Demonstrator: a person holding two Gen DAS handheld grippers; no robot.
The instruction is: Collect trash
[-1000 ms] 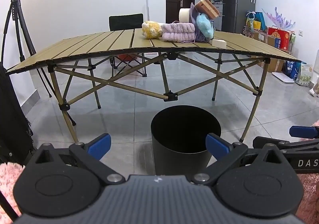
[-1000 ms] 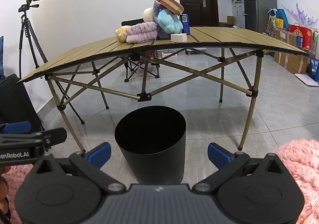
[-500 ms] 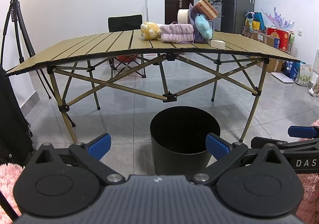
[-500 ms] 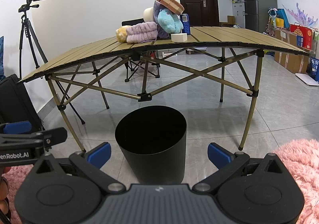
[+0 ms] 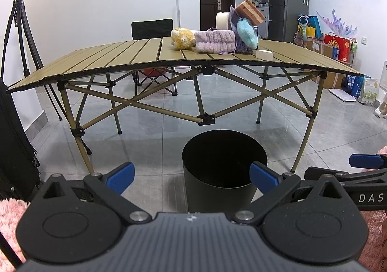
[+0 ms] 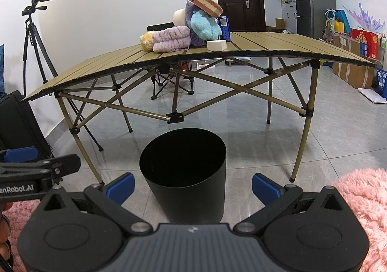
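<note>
One black bin (image 5: 223, 170) stood on the grey tiled floor (image 5: 150, 131), in front of the one folding slat table (image 5: 116, 59) and near its front edge. Two grippers were held low over it. Left gripper (image 5: 192, 176): blue pads spread wide, nothing between them. Right gripper (image 6: 193, 185): the same, jaws apart and empty.

Table count, all clustered towards the far side: one yellow plush toy (image 5: 182, 38), one folded lilac towel (image 5: 215, 41), one pale blue plush (image 5: 246, 33), one brown sponge block (image 5: 250, 11) on top of the heap, one white roll (image 5: 223, 20) behind, one small white block (image 5: 264, 54) nearest the front edge. The right view added one blue box (image 6: 223, 27) behind the heap.

One tripod with camera (image 5: 20, 20) at the left wall; one black chair (image 5: 152, 28) behind the table.

Against one second before: the table objects and bin were unmoved; the left view had risen slightly, the right barely changed.
</note>
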